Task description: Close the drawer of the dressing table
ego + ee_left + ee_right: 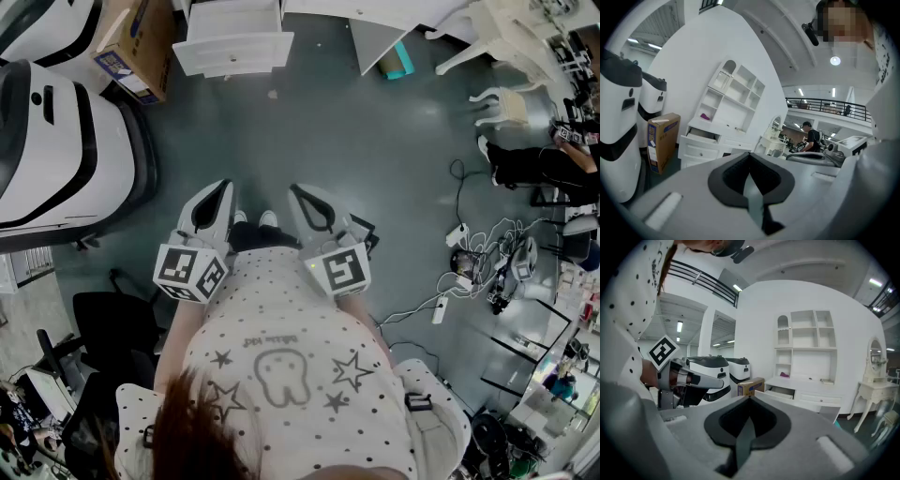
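Note:
The white dressing table [246, 17] stands across the floor at the top of the head view, its upper left drawer [234, 49] pulled out. In the left gripper view the open drawer [702, 136] sits under the shelf unit [733, 91]. It also shows in the right gripper view as the open drawer [780, 391]. Both grippers are held side by side in front of the person's chest, far from the table. My left gripper [217, 195] is shut and empty, jaws meeting [750, 159]. My right gripper [305, 197] is likewise shut on nothing [750, 401].
A cardboard box [136, 42] stands left of the dressing table, with large white machines [56, 159] beside it. White carved furniture [511, 52] and a tangle of cables [478, 253] lie to the right. A black office chair [108, 328] sits near left. A person [813, 138] stands far off.

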Tool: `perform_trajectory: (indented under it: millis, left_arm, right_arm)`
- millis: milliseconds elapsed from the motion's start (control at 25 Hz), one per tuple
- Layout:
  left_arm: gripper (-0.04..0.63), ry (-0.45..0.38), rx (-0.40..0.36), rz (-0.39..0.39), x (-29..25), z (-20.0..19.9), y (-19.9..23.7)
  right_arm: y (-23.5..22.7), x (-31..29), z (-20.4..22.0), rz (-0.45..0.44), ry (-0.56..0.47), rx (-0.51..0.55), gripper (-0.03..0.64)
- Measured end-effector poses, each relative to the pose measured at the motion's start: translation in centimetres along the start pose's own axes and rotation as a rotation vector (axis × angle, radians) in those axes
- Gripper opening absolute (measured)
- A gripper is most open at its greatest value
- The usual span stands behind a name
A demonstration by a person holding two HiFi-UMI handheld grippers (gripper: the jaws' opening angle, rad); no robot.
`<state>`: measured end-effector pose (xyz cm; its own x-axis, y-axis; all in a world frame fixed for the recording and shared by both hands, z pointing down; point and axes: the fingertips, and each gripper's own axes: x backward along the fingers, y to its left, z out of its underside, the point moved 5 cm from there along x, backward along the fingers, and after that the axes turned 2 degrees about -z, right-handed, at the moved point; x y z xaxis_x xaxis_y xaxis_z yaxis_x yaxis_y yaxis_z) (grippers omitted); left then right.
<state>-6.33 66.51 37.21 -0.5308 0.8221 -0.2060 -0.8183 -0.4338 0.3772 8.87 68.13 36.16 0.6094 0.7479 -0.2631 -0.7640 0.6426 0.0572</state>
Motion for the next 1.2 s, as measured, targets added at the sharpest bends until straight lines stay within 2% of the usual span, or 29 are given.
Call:
perform_trajectory:
  millis: [320,520,720,840,1000,1200]
  left_arm:
    - [-0.005,0.023,0.011,0.03,-1.4,1.3,-2.1]
    - [-0.005,0.043,0.014,0.026,-2.1,1.4,-2.4]
    - [-0.005,0.067,0.024,0.017,-3.3,1.2,-0.9]
    - [-0.005,0.078,-0.001,0.026,-4.5,0.2,0.4]
    - [-0.005,0.074,-0.074,0.027,-5.5,-2.0,2.4]
    - [-0.005,0.021,-0.117,-0.01,-6.4,-6.2,4.5]
  right_arm:
    - [-2.4,2.2,1.5,0.053,-0.005,-0.06,0.002]
    - [-2.6,1.4,1.4,-0.007,0.012,-0.056,0.002]
    - [-3.0,-0.6,1.6,-0.043,0.037,-0.077,0.003]
    - [-3.5,-3.0,1.5,-0.044,0.025,-0.088,0.003]
    - [-3.4,-6.5,0.6,-0.041,0.02,-0.098,0.002]
    - [-3.7,-10.0,-0.7,-0.041,0.003,-0.177,0.003]
